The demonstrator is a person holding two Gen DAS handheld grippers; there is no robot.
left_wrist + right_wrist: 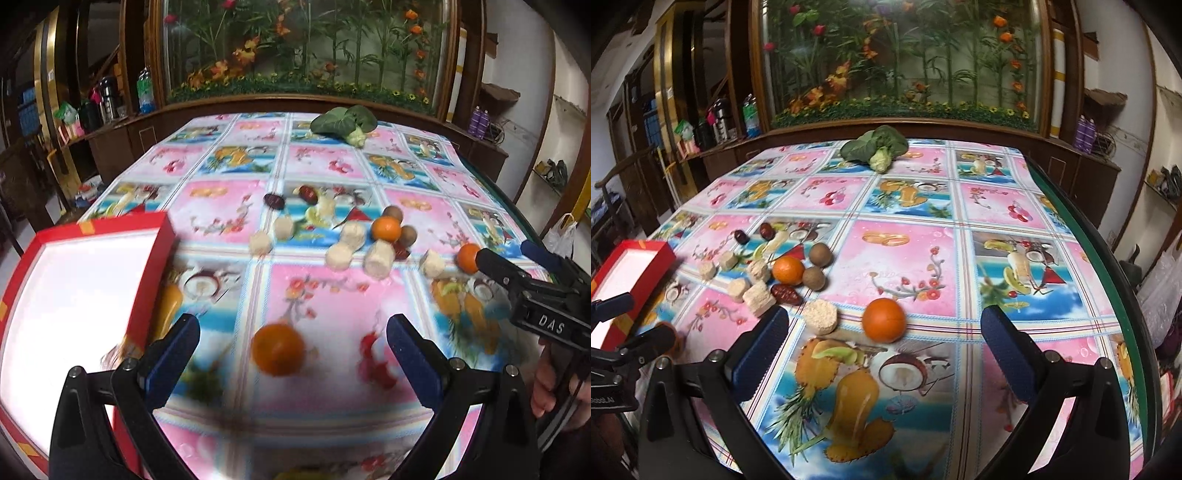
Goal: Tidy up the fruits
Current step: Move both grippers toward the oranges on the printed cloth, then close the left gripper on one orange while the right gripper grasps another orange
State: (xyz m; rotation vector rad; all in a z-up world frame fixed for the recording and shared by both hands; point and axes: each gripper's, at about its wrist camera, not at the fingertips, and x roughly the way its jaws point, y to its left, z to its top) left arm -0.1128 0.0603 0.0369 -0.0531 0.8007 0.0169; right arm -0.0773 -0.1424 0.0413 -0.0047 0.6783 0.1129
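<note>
Three oranges lie on the fruit-print tablecloth. One, blurred (277,349), sits between the wide-apart fingers of my open left gripper (293,354), touching neither. Another orange (884,320) lies just ahead of my open right gripper (882,350), centred on its gap. The third orange (788,270) rests among two brown round fruits (820,253), dark red dates (786,293) and several pale cylindrical pieces (819,316). The right gripper (509,254) also shows at the right of the left wrist view. The left gripper (633,325) shows at the left of the right wrist view.
A red box (155,280) with a white inside stands at the table's left, next to my left gripper. A green leafy vegetable (873,147) lies at the far edge. The table's green rim (1108,258) runs down the right. Shelves with bottles (146,92) stand behind.
</note>
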